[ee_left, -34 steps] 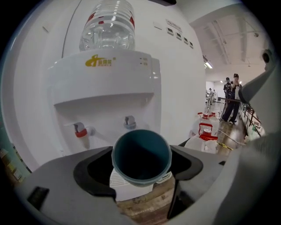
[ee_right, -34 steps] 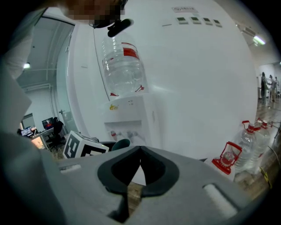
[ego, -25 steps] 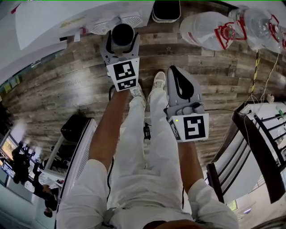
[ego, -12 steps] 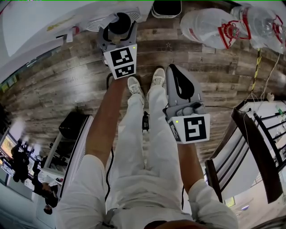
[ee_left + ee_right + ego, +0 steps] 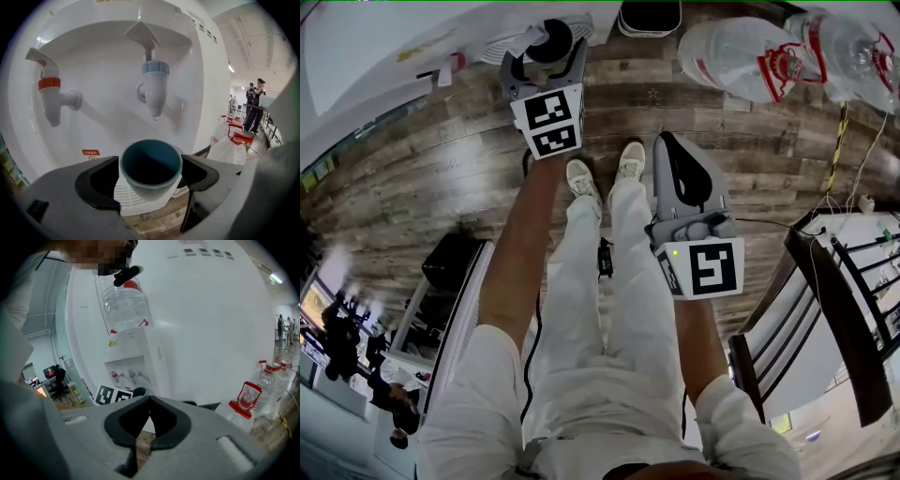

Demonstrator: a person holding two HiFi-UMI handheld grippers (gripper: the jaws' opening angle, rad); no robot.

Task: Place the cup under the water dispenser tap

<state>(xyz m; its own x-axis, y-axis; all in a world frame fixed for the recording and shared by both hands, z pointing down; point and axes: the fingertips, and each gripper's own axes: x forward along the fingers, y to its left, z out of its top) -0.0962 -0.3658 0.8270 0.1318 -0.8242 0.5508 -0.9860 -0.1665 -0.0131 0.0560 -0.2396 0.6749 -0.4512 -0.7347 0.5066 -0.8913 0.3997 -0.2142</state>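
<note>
Left gripper view puts the cup [image 5: 151, 165] on the white drip tray [image 5: 125, 202], directly below the blue tap [image 5: 153, 91]. The left gripper [image 5: 150, 174] is opening, its jaws wide either side of the cup, so this looks like the release. Next it should draw straight back without nudging the cup. The right gripper [image 5: 149, 420] is closed and empty.

I count one teal round plastic cup [image 5: 150, 166], one white water dispenser [image 5: 108, 61] carrying two white taps [image 5: 153, 98] — one with a red collar [image 5: 47, 83], one with a blue collar [image 5: 155, 68] — and, in my head view, two large clear plastic water bottles [image 5: 736, 58].
</note>
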